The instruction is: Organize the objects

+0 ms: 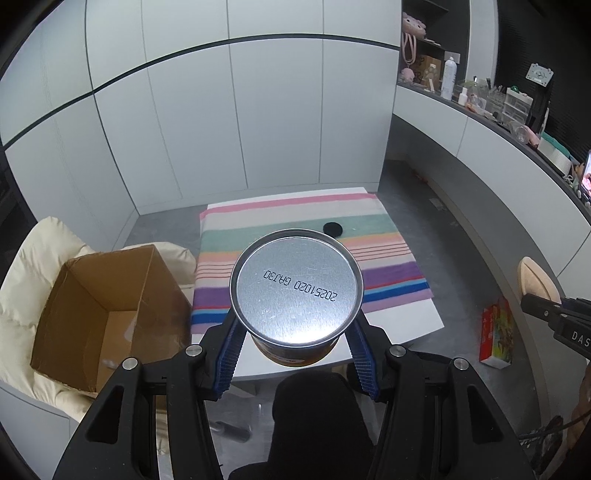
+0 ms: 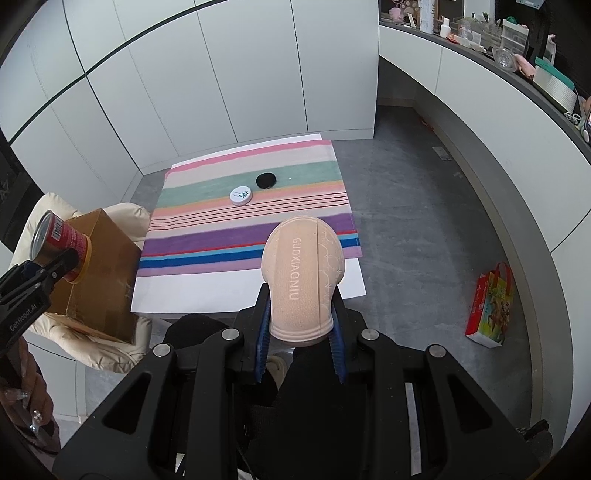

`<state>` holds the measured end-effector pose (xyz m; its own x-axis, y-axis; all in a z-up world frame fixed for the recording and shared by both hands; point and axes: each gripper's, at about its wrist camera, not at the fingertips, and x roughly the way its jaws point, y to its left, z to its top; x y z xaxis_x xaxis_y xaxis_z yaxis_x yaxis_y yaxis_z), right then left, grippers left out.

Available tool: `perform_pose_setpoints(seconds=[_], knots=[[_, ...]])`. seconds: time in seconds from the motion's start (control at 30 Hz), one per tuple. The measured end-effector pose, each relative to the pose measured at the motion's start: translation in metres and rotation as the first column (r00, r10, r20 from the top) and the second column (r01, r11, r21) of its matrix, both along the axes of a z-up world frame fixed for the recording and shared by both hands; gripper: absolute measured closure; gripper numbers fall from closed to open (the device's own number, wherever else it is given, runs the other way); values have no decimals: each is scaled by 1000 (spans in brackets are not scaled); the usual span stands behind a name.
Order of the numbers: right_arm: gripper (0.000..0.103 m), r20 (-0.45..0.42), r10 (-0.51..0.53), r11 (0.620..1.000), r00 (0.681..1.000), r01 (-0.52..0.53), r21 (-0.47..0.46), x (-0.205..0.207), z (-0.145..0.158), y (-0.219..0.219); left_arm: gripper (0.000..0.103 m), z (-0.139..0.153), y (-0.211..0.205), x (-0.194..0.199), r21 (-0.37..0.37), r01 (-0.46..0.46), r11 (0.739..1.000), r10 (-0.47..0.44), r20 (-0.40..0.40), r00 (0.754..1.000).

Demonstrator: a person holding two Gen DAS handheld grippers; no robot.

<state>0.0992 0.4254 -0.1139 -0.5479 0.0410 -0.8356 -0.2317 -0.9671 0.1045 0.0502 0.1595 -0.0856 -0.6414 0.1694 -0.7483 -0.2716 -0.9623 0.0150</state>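
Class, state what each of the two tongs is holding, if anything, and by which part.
Left tongs grip a tin can by its side wall, base toward the camera. Right tongs grip a beige insole at one end.

Wall panels point(image 2: 221, 74): white, split by thin dark seams, behind the counter.
Floor point(image 2: 424, 229): grey, speckled.
Gift bag point(image 2: 489, 306): red, printed, on the floor at right, near the curved wall base.
Shelf point(image 1: 491, 110): long, dark-topped, running along the right wall; crowded with small items.
Spray bottle point(image 1: 448, 78): white, upright on the shelf.
Drawer unit point(image 1: 516, 105): small, clear, on the shelf.
Plush toy point(image 1: 413, 23): pink, on a higher shelf.
Phone point(image 1: 586, 177): screen lit, at the shelf's right end.
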Motion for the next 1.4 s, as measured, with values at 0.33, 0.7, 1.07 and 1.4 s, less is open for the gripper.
perform_pose_setpoints(seconds=[0.33, 0.7, 1.07, 1.4], knots=[[74, 31, 57, 998, 998, -58, 25, -6, -7, -25, 48, -6, -30, -8, 1, -51, 999, 51, 29, 998], [74, 25, 196, 980, 980, -197, 28, -26, -9, -82, 48, -7, -81, 0, -7, -156, 988, 156, 20, 987], [74, 14, 380, 924, 925, -380, 33, -44, -11, -165, 48, -13, -166, 23, -6, -323, 946, 323, 30, 946], [74, 7, 554, 832, 832, -554, 32, -45, -17, -248, 48, -21, -235, 50, -11, -456, 890, 456, 44, 889]])
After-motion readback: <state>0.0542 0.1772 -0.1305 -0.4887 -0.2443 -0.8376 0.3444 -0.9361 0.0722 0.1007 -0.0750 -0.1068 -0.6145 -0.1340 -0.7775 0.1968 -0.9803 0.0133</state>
